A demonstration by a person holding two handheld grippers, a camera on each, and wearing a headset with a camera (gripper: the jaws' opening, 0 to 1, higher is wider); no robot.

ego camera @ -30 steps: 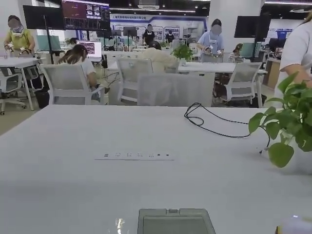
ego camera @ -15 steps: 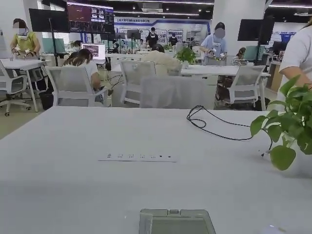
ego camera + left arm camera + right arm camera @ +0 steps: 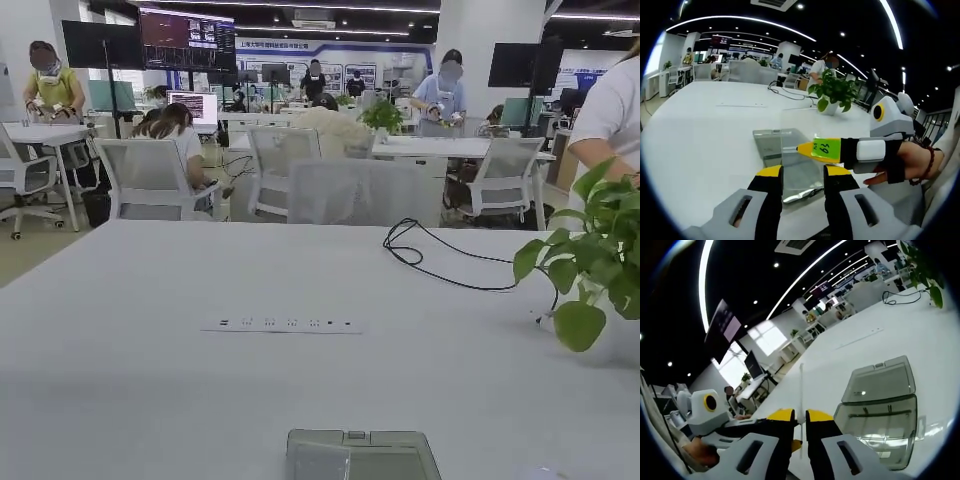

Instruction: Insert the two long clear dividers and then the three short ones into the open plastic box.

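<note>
Edge-on clear divider (image 3: 801, 382) clenched in right hand-held gripper (image 3: 801, 416). Released left hand-held gripper (image 3: 803, 172), jaws apart. Open plastic box (image 3: 875, 426) on table (image 3: 840, 340), 4 o'clock from divider.

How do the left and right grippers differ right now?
The right gripper's jaws are shut on a clear divider; the left gripper's jaws stand apart. The right gripper meets the divider edge-on, while the left gripper faces its flat side, with the box behind it. Both have yellow-tipped jaws.
</note>
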